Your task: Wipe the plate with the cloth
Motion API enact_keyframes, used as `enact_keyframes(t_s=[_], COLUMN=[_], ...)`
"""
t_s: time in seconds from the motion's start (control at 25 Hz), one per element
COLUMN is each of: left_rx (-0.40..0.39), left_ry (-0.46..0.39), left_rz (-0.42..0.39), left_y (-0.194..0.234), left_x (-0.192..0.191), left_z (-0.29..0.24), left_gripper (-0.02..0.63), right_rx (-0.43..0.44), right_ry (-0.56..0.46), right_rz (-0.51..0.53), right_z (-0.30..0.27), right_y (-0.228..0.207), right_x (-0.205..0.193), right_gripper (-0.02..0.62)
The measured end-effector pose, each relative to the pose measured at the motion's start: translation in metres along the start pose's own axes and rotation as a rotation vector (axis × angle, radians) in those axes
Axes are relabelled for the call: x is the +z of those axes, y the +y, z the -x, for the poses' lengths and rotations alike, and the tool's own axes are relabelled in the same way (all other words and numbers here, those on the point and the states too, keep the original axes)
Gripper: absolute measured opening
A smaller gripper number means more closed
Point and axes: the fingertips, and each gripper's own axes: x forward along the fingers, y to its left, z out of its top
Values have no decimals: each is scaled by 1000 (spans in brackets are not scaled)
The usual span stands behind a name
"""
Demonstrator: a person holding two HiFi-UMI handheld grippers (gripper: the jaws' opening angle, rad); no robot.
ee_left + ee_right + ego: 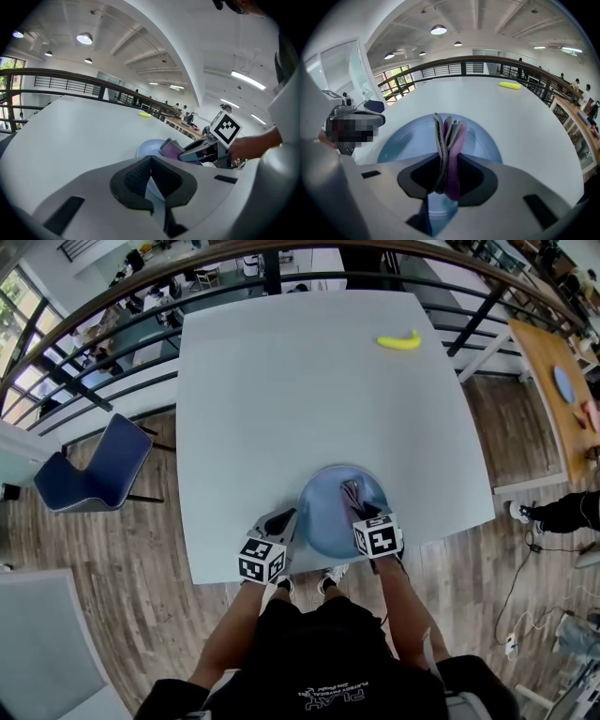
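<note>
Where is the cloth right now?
In the head view the cloth is clamped in the right hand-held gripper, over the right half of the blue plate at the table's near edge.

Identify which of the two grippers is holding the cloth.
The right gripper: its jaws are shut on the folded cloth over the blue plate. The left gripper grips only the plate's rim.

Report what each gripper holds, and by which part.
Right gripper: the folded cloth, pinched in its jaws at its lower end. Left gripper: the blue plate, clamped by its left rim.
</note>
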Motion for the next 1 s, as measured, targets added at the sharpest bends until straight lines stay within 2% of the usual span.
enact_keyframes(t_s=[0.24, 0.48, 0.64, 0.8, 1.0], left_rx=[19, 28, 30, 16, 10], left_ry=[-4, -21, -19, -40, -59], left_rz=[-37, -30, -28, 5, -2], left_y=[-2, -2, -1, -6, -6], left_x=[-1, 2, 2, 8, 21], left_z=[-5, -4, -7, -11, -13], left_gripper=[12, 12, 12, 12, 12], right_rx=[-29, -72, -88, -94, -62], right_ry=[20, 34, 45, 30, -30], right_rz=[-16, -18, 24, 18, 52], right_z=[3, 9, 8, 11, 16], right_y=[-24, -42, -45, -48, -24], right_x=[-4, -7, -8, -10, 6], right_gripper=[117, 117, 117, 117, 117])
